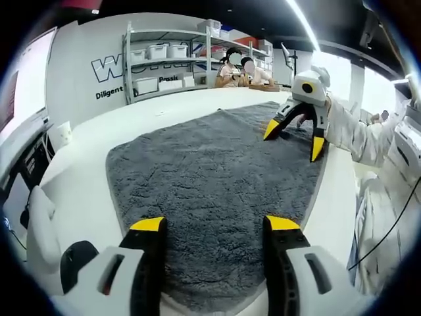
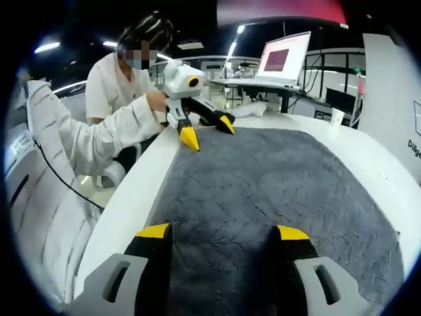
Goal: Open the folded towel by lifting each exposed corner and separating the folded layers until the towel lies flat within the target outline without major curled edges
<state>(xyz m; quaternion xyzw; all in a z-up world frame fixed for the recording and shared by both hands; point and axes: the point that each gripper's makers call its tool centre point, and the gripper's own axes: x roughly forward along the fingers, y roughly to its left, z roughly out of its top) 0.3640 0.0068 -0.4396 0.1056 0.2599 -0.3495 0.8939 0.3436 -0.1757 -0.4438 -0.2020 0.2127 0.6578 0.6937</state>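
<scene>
the grey towel lies spread over the white table, looking nearly flat. at its left end the left gripper hovers, jaws apart, gripping nothing; at the far end the right gripper does likewise, jaws apart. risk: a jaw tip dragging the shaggy pile could bunch it or curl an edge, probably undoing the flat lay.

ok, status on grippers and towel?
Left gripper and right gripper both open, above opposite ends. Grey towel spread flat on white table. Nothing in the way.
</scene>
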